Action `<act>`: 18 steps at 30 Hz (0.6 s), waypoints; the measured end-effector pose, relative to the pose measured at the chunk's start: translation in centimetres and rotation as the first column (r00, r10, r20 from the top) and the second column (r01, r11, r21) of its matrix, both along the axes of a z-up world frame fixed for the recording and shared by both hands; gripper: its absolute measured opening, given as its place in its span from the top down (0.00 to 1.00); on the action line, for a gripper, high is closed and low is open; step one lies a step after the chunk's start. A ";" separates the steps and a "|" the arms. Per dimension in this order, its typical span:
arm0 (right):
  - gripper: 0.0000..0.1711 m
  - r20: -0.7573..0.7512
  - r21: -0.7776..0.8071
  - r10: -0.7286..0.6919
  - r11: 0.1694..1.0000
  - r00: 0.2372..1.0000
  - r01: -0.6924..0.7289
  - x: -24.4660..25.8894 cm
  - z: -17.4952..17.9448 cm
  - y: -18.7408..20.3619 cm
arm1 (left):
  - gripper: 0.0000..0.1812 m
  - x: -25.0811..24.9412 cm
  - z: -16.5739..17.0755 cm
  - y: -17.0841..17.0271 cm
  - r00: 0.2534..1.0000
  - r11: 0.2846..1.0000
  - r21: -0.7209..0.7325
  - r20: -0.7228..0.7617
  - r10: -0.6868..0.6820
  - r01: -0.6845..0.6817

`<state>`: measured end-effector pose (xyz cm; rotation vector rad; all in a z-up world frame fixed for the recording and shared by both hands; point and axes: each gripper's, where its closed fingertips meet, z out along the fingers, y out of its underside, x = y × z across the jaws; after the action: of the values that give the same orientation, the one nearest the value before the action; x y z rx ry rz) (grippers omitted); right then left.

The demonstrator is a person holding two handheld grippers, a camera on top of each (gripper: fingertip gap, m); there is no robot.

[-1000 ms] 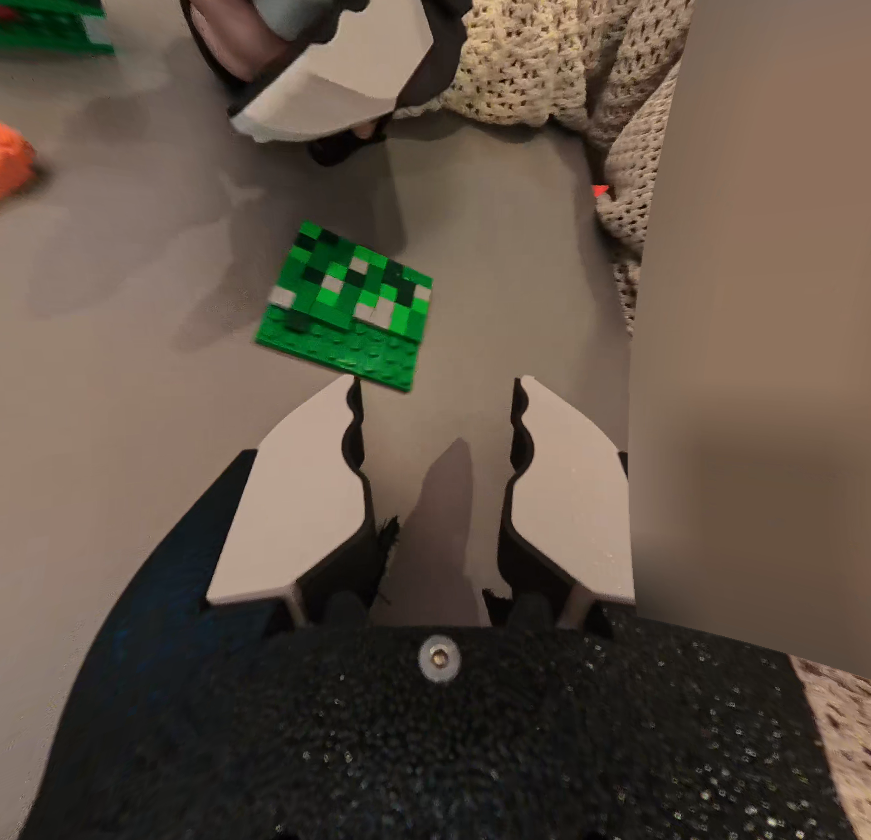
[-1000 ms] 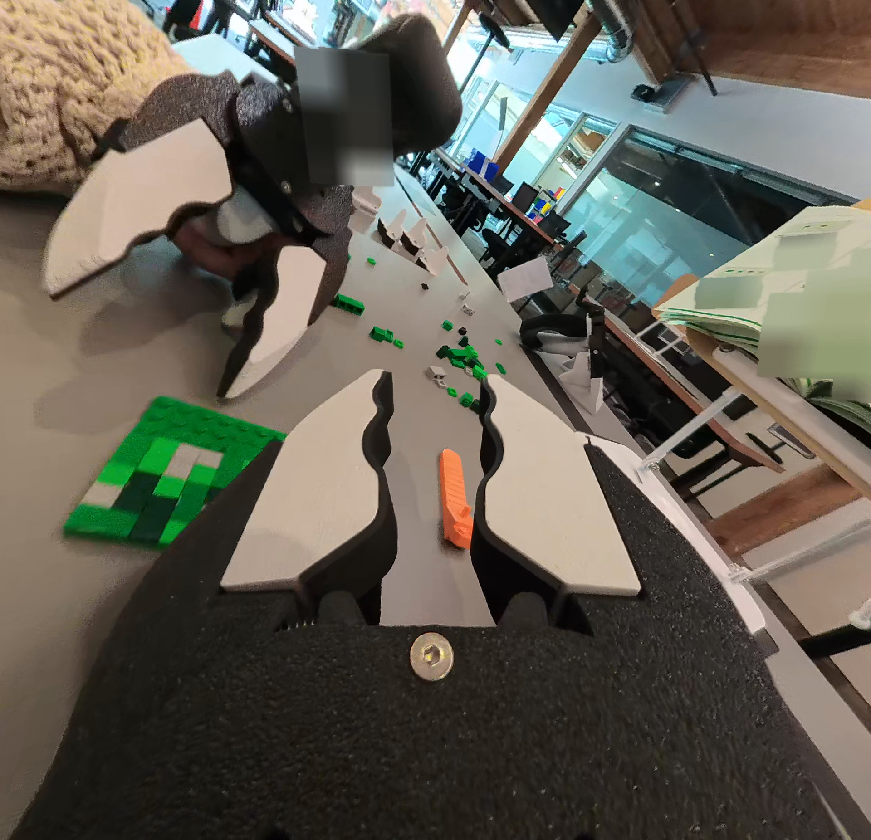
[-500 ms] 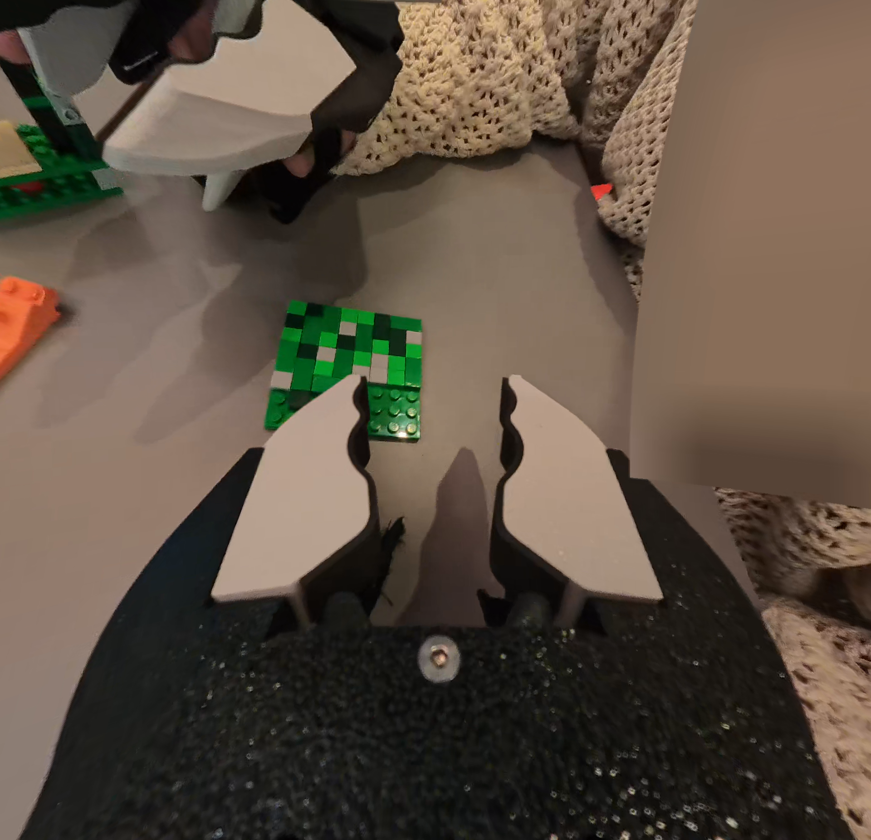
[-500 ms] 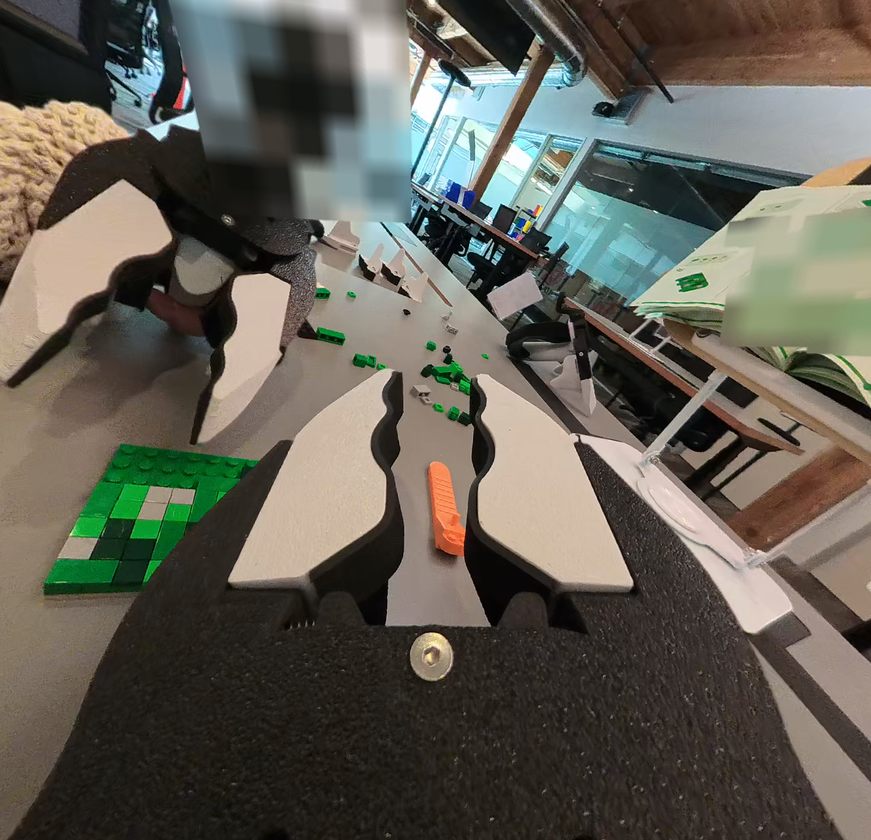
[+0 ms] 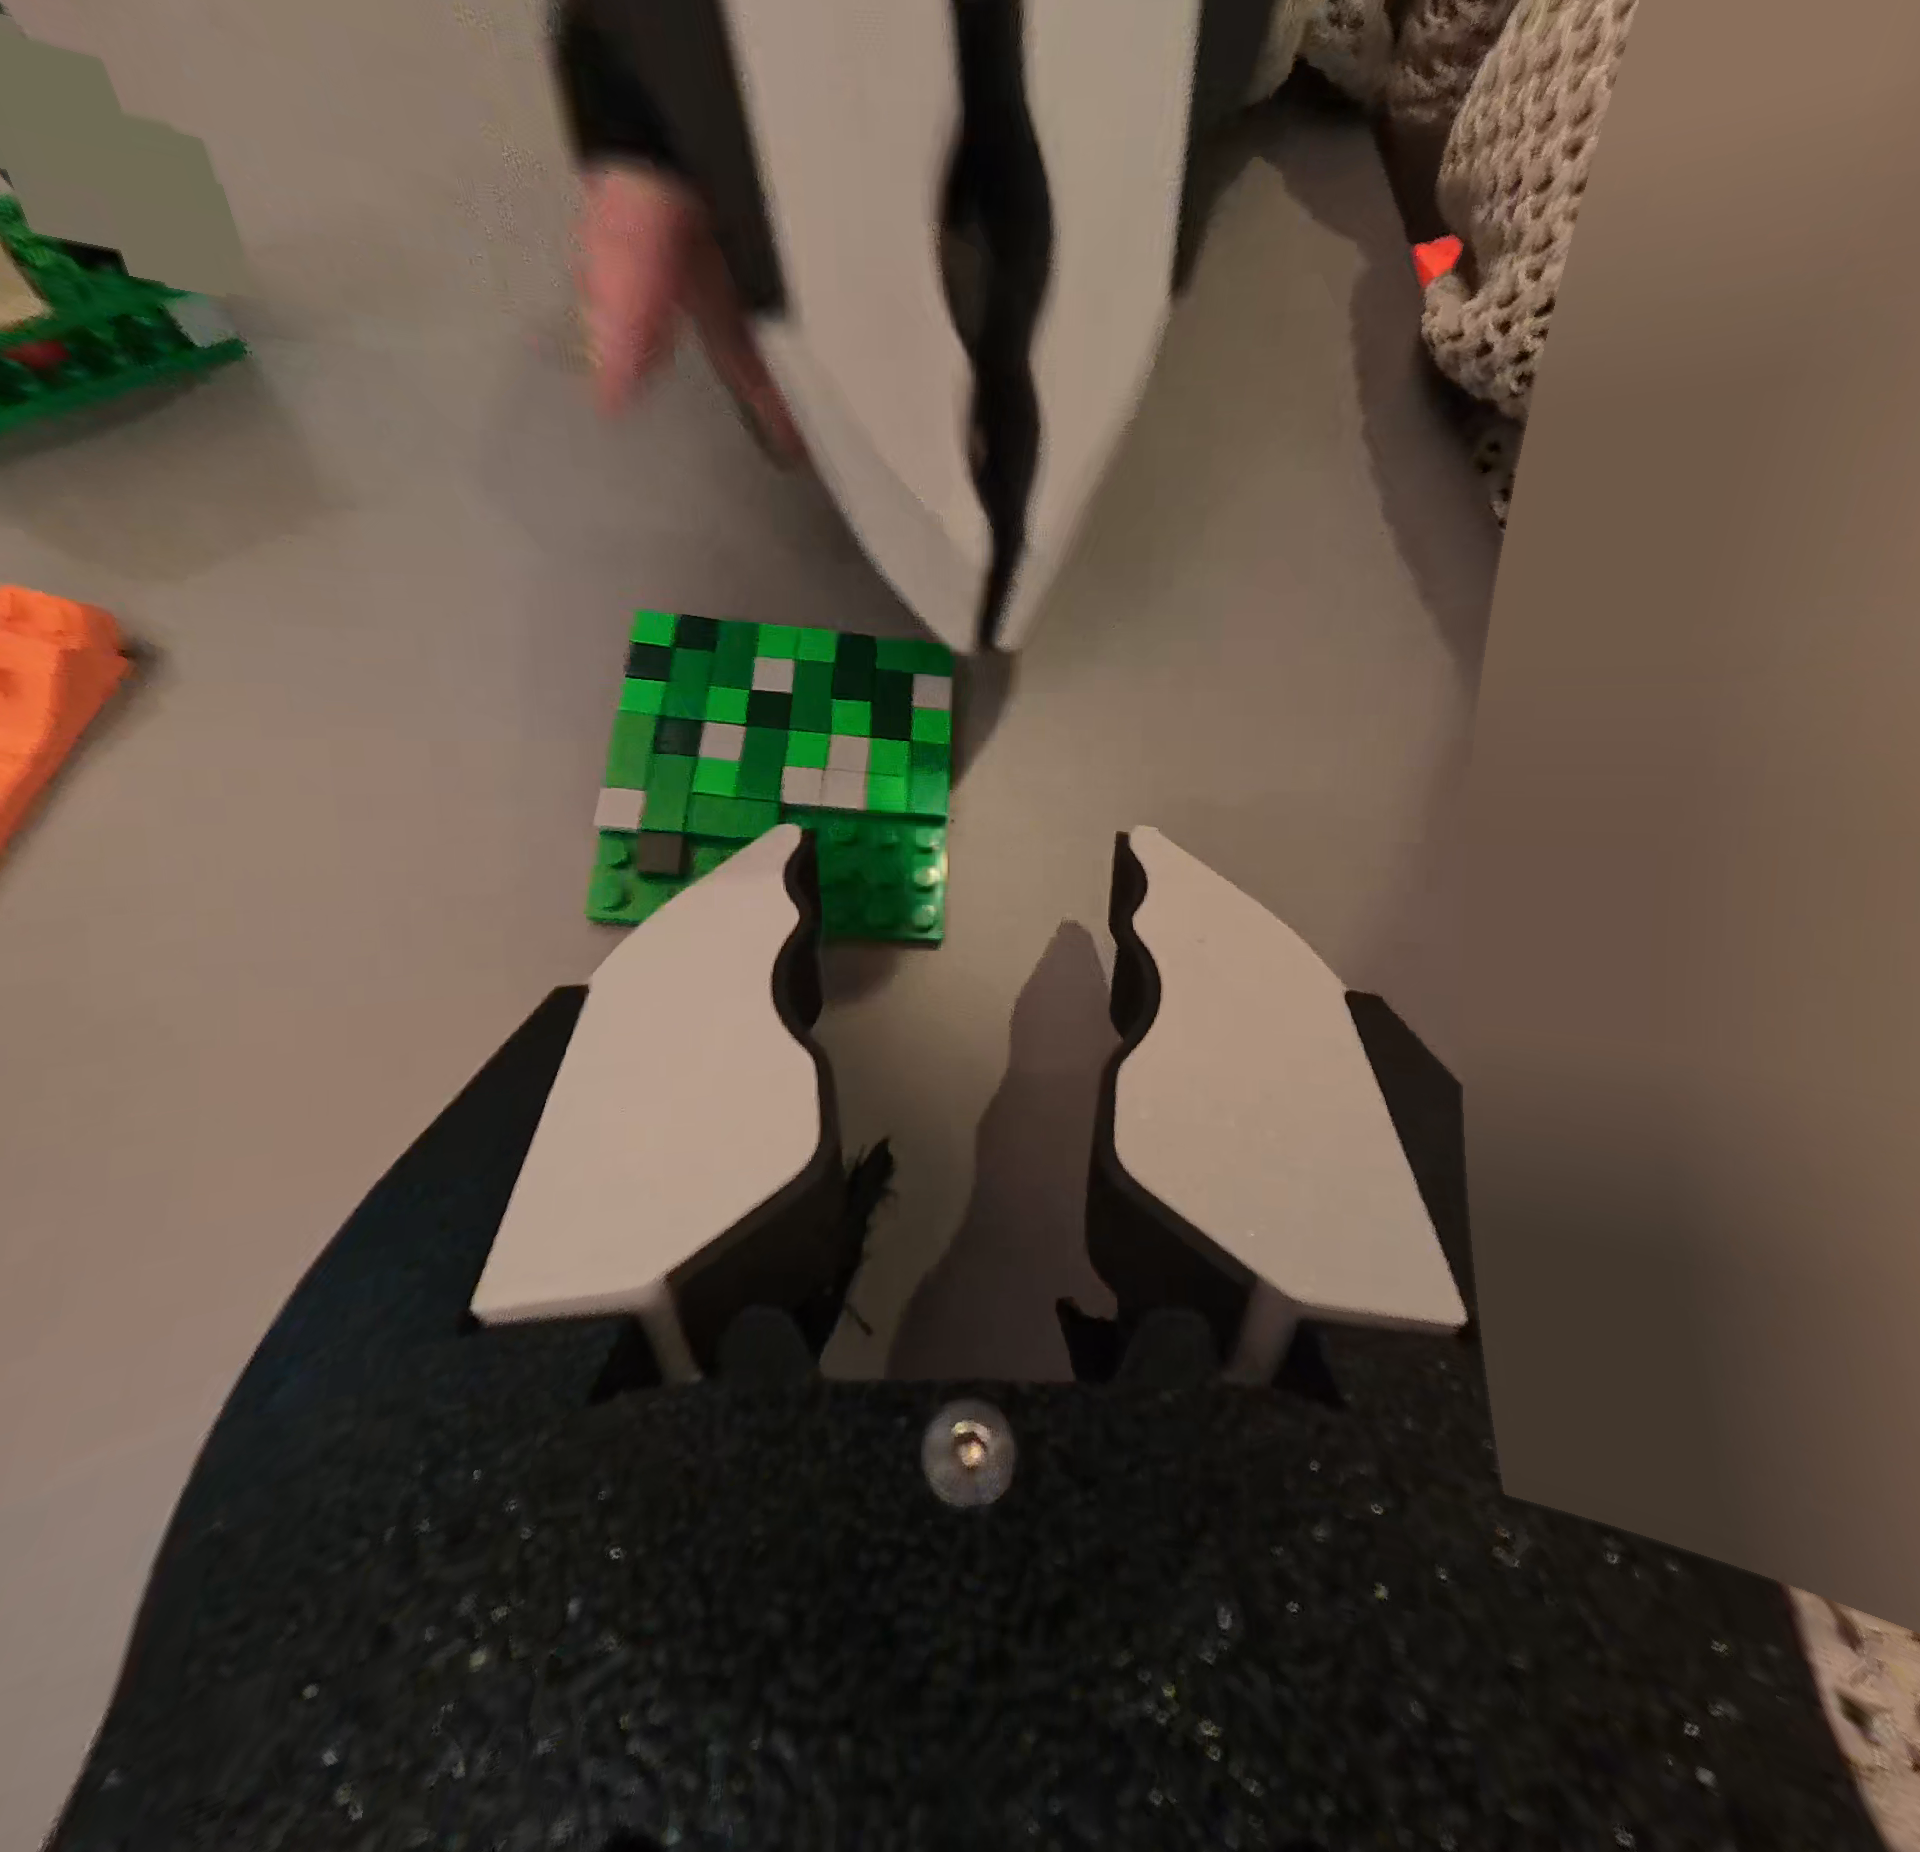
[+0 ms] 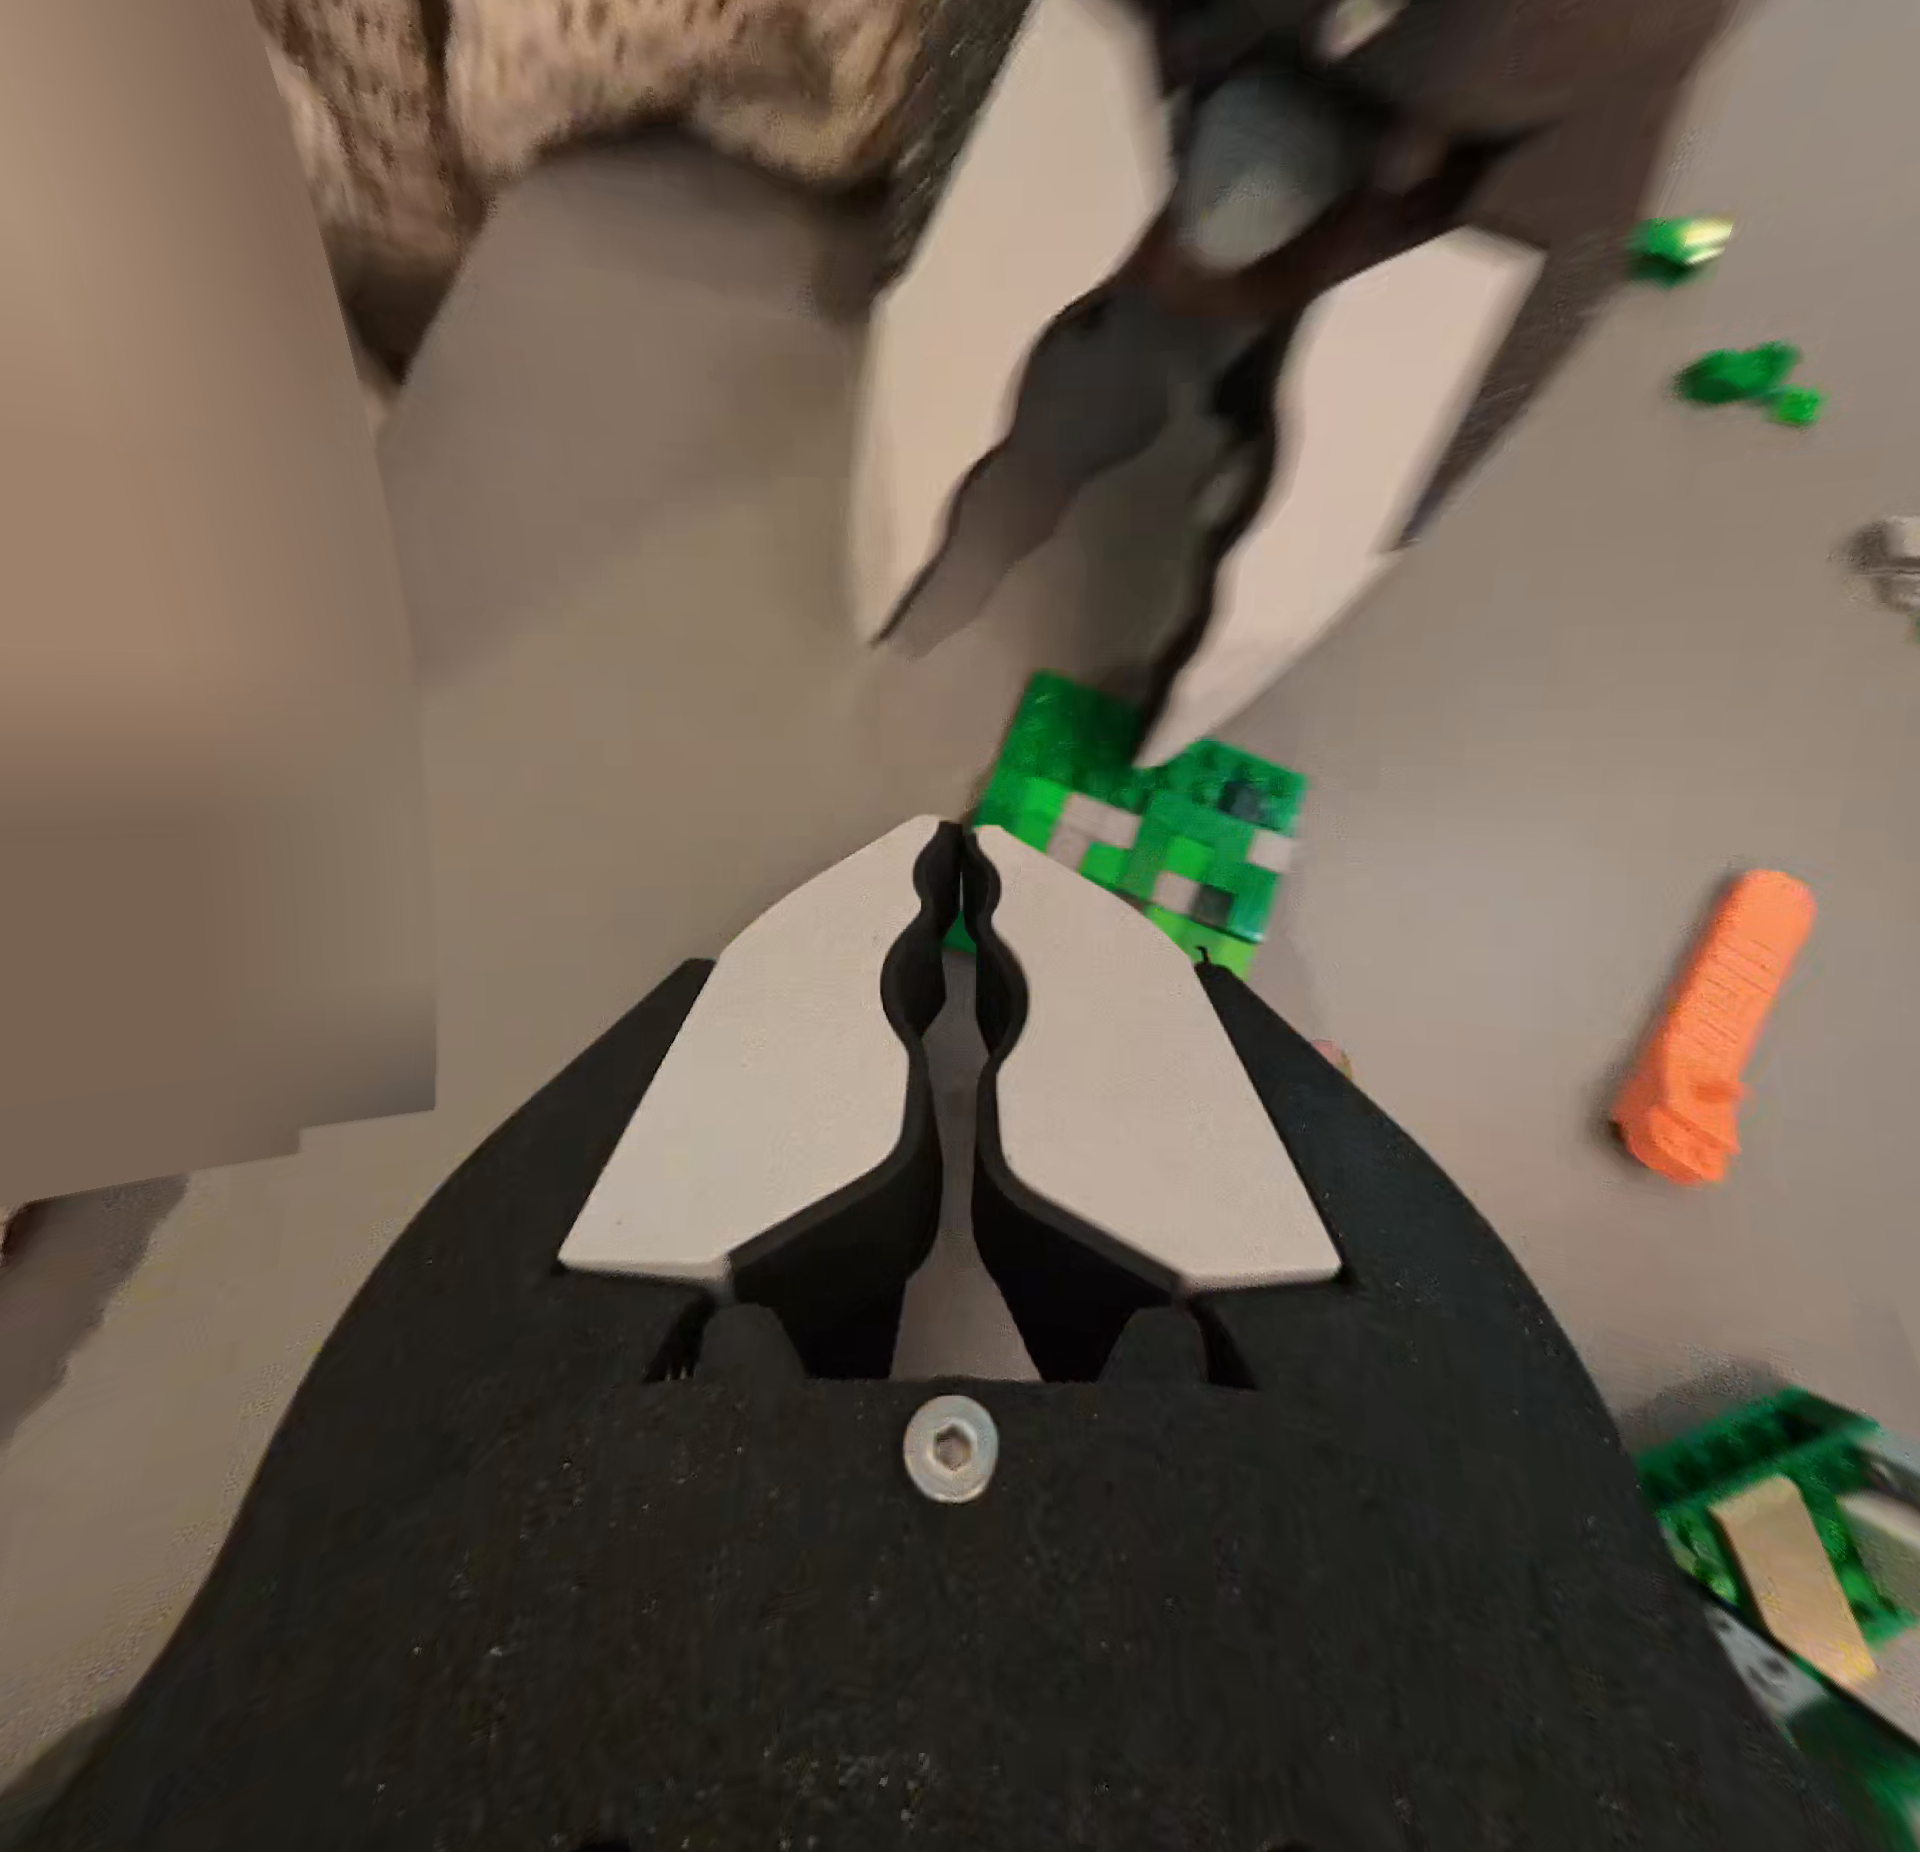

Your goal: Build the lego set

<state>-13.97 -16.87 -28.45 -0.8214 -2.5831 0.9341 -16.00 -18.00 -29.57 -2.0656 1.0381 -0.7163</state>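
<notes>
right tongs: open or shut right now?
Shut. The right tongs show tips nearly touching with nothing visible between them, beside the green tiled plate. The left wrist view shows the same.

Right gripper (image 6: pixel 958 846) fingers pressed together, tips over near corner of green lego plate (image 6: pixel 1164 836) on grey table (image 6: pixel 665 597). Left gripper (image 6: pixel 1029 680) spread wide beyond plate. Orange brick separator (image 6: pixel 1714 1023) at right; loose green bricks (image 6: pixel 1745 384) farther off.

Cream knitted fabric (image 5: pixel 1496 192) at the grey table's (image 5: pixel 312 971) far edge, perhaps a sleeve.
</notes>
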 end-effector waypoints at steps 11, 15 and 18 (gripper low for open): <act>1.00 0.014 0.207 -0.012 0.978 1.000 0.009 0.0 -2.6 1.3 | 0.77 -11.6 7.3 4.8 0.836 0.650 0.590 0.079 0.544 -0.479; 1.00 -0.055 0.255 -0.066 0.964 0.996 0.078 -1.2 -2.4 3.1 | 0.79 -17.5 9.4 4.3 0.640 0.389 0.628 0.235 0.731 -0.674; 1.00 -0.157 0.299 -0.155 0.934 0.975 0.196 -2.9 -2.1 5.1 | 0.78 -21.9 9.8 3.4 0.449 0.202 0.578 0.324 0.832 -0.791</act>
<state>-16.86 -11.75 -30.57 -0.8516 -2.4089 0.4905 -37.86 -14.65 -19.77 -1.5938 0.0014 0.3037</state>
